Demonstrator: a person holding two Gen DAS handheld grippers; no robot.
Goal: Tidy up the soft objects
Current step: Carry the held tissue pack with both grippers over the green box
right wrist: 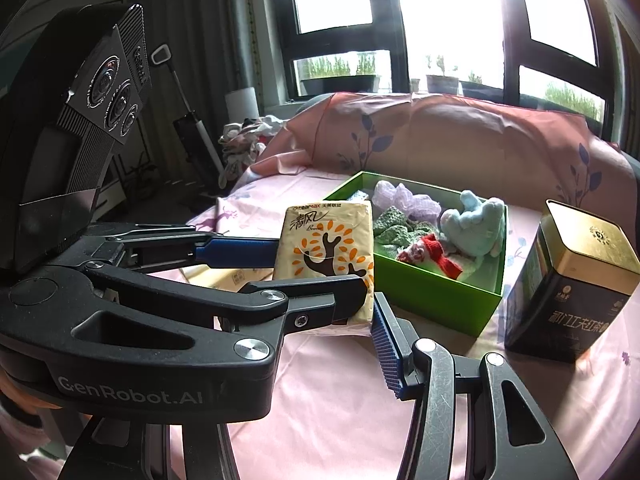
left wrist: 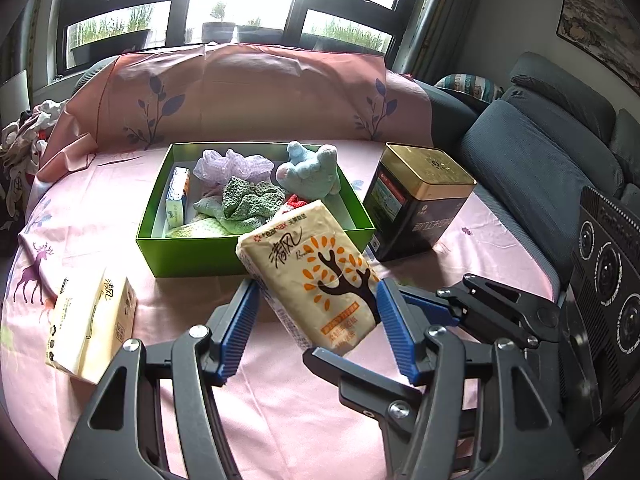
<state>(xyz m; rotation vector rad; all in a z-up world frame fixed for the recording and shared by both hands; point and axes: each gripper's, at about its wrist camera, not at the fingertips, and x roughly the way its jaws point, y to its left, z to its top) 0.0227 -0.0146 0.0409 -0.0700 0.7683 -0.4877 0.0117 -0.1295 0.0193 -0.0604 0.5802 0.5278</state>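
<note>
A round surface under a pink sheet (left wrist: 320,420) printed with deer and flowers fills the lower half of both views; whether it is a desk or a bed cannot be told. Behind it a pink leaf-patterned cover (left wrist: 248,92) rises across the upper middle, with dark-framed windows (left wrist: 240,0) and planters above. A grey sofa (left wrist: 532,152) sits at the right edge of the left wrist view.

The tissue pack (left wrist: 316,280) is at frame centre, lifted just in front of the green box (left wrist: 192,256). The left hand-held gripper (left wrist: 316,304) clamps it between its blue pads at a middling width. The right hand-held gripper (right wrist: 360,288) also holds the tissue pack; its left finger crosses the pack's front, and its right pad meets the lower edge.

The green box holds a blue plush (left wrist: 310,172), green knitted cloth (left wrist: 248,200) and a lilac mesh puff (left wrist: 232,164). A dark tea tin (left wrist: 416,204) stands just right of the box. A second tissue pack (left wrist: 92,320) lies lower left, well apart. Open sheet lies along the lower frame.
</note>
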